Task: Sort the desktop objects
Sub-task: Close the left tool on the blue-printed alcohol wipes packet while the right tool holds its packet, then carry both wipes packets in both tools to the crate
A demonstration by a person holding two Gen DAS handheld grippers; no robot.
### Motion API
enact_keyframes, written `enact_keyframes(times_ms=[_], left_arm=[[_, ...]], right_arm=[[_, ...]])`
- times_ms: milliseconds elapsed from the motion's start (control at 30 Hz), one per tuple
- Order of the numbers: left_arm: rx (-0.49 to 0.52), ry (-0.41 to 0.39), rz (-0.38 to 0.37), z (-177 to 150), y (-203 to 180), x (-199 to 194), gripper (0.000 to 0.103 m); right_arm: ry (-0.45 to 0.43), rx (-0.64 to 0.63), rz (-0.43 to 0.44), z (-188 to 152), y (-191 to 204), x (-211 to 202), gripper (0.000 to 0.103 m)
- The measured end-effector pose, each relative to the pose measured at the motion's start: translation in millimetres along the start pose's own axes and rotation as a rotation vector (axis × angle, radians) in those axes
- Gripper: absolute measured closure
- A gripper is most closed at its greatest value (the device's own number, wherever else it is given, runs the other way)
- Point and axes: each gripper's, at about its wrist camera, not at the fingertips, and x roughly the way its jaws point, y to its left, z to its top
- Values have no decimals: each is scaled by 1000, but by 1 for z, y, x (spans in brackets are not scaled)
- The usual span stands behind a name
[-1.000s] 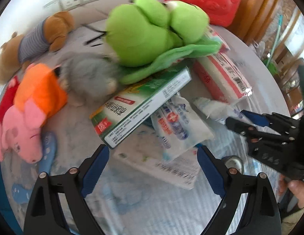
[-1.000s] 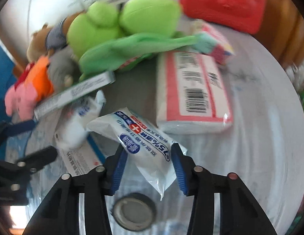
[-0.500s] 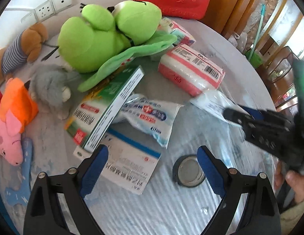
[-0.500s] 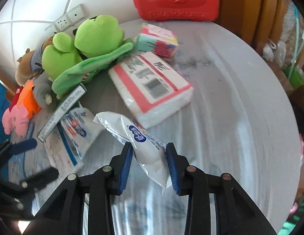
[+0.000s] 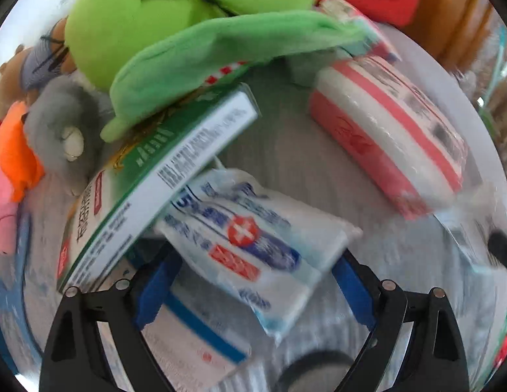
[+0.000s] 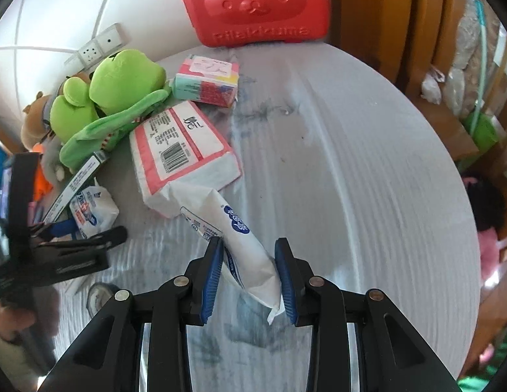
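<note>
Left wrist view first: my left gripper (image 5: 253, 281) has dropped in close since half a second ago, when it hung well back over the whole table. Now its blue pads stand wide apart on either side of the blue-and-white sachet (image 5: 253, 241), holding nothing yet. The sachet lies partly under the green box (image 5: 161, 176), on top of the flat white packet (image 5: 194, 339). The frog plush (image 5: 194, 26) droops over the box, and the pink tissue pack (image 5: 387, 137) sits off to the right. The picture is smeared, so I judge I'm moving in for a pick.

Right wrist view: my right gripper (image 6: 250, 271) has the long white pouch (image 6: 233, 228) between its pads. Half a second ago the pads pinched it tight; now there's a visible gap on the right side, so I read this as a release. The pouch looks to be on the table (image 6: 367, 179), its far end touching the tissue pack (image 6: 184, 153). One item looks placed; the next is lined up.
</note>
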Motion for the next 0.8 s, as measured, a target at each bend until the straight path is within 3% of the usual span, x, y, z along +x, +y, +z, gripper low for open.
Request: enact_keyframes(times_ms=[67,133,233,300,367,533,800], left_arm=[[-22,-16,1,4,5,0,13],[-32,-34,0,6,9,-1,31],[-28,-42,-5,6,10,-3,36],[-25,-37,-17,1,9,-8,38],[-20,-44,-35,-6,9,-19,39],[12,-112,-38,-27,8,-65,39],[-1,-194,-40,-60,36,-134,39]], right_arm=[[4,-10,10,-1,0,3,71],[6,-12,25,-2,-2,7,68],[10,-9,45,-3,-3,13,58],[18,-18,61,-4,-1,17,58],[21,-38,68,-6,6,18,71],[6,-100,45,-14,31,3,82],[-58,-169,118,-21,77,-54,82]])
